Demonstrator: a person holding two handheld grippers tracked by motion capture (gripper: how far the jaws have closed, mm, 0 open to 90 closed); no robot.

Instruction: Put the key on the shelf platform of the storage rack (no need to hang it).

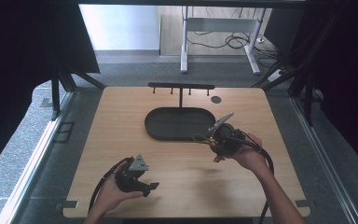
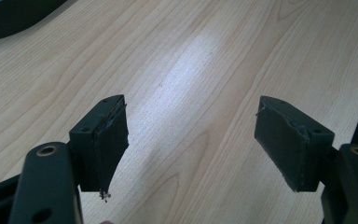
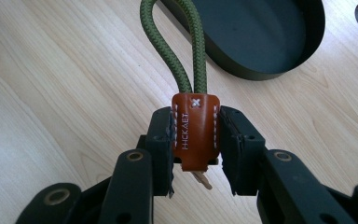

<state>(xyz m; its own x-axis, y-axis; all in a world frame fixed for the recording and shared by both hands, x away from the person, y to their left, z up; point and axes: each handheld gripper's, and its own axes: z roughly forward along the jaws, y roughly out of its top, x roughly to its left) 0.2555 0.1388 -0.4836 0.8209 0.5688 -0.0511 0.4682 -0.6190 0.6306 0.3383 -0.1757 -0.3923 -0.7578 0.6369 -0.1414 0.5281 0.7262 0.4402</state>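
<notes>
My right gripper is shut on a key fob: a brown leather tab with white stitching and an olive-green cord loop that rises from it. In the high view the right gripper hovers at the right end of the dark oval tray, with the green cord loop poking toward the tray's rim. My left gripper is open, nothing between its jaws, over bare wood. In the high view the left gripper sits near the table's front left.
A black T-shaped rack with small pegs stands behind the tray. A dark round plug marks the tabletop at the back right. The oval tray lies just beyond the cord in the right gripper view. A desk frame and cables sit beyond the table.
</notes>
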